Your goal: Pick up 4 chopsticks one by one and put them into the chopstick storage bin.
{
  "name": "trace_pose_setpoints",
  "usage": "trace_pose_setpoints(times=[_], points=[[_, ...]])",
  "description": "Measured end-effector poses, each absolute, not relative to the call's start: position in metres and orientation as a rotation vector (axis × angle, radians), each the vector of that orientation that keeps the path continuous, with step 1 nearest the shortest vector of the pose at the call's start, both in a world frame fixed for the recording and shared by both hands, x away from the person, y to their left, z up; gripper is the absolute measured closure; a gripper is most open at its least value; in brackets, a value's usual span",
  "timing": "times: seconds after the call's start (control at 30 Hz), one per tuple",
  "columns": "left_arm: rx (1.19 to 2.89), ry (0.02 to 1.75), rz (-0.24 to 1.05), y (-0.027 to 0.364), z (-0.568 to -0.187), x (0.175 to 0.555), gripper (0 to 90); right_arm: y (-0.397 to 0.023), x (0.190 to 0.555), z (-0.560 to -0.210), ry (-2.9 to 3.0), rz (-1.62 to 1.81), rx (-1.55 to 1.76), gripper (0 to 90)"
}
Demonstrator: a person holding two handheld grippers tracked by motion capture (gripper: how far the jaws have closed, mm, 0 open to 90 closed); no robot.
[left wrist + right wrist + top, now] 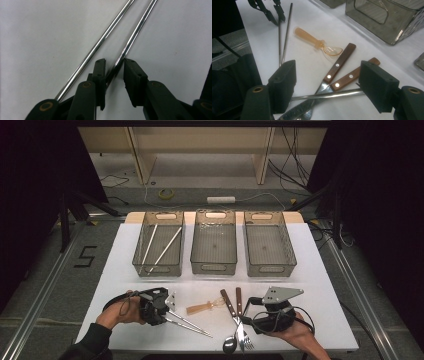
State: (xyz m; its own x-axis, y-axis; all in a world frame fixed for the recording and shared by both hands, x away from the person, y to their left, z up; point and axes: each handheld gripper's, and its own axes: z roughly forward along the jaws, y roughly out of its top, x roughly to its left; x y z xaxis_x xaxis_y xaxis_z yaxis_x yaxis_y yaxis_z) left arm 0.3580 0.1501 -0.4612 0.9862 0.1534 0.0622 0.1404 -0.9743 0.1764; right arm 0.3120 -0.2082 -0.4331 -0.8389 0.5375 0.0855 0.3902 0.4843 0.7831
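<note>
Two metal chopsticks lie side by side on the white table at the front left. My left gripper is at their thick ends. In the left gripper view one chopstick runs between its jaws, close against the left pad, with a gap to the right pad; the other chopstick lies outside, to the left. My right gripper is open wide over a metal spoon's handle, a wooden-handled knife and a wooden-handled fork. An orange plastic spoon lies between the two grippers.
Three clear grey bins stand in a row at the back: the left bin holds two white chopsticks, while the middle bin and the right bin look bare. The table's front edge runs just below the hands.
</note>
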Motion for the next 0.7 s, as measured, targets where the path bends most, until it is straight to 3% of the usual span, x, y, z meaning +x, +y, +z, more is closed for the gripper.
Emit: trace_pose_setpoints(times=[0.7], points=[[2.982, 0.085, 0.094, 0.1492, -0.4612, 0.3526, 79.1, -0.2080, 0.3125, -0.4338, 2.566, 1.271, 0.801, 31.6]])
